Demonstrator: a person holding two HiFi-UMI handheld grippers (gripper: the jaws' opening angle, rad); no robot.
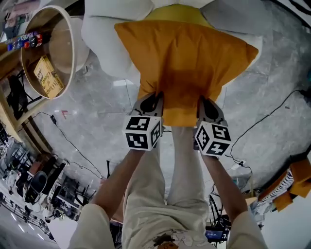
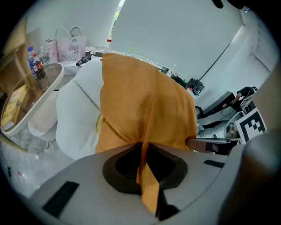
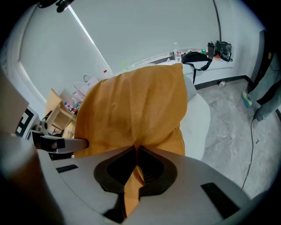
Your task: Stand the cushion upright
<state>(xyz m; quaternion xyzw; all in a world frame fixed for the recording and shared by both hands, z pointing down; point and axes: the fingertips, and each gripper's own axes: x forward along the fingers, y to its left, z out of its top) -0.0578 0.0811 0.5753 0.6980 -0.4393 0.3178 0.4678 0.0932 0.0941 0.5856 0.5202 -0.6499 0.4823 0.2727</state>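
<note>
An orange cushion [image 1: 182,63] is held up over a white seat [image 1: 109,39], its near edge pinched at two spots. My left gripper [image 1: 154,101] is shut on the cushion's near-left edge, and my right gripper [image 1: 204,104] is shut on its near-right edge. In the left gripper view the orange cushion [image 2: 140,105] rises ahead of the jaws, a fold of its fabric caught in my left gripper [image 2: 144,147]. The right gripper view shows the same cushion [image 3: 136,105] bunched into my right gripper [image 3: 135,149]. A yellow layer [image 1: 175,13] peeks out beyond the cushion's far edge.
A round glass-topped side table [image 1: 48,53] with a yellow box and bottles stands at the left. Cables [image 1: 73,146] trail over the grey marble floor [image 1: 272,97]. The person's legs [image 1: 165,194] are directly below the grippers. Chairs and gear crowd the lower corners.
</note>
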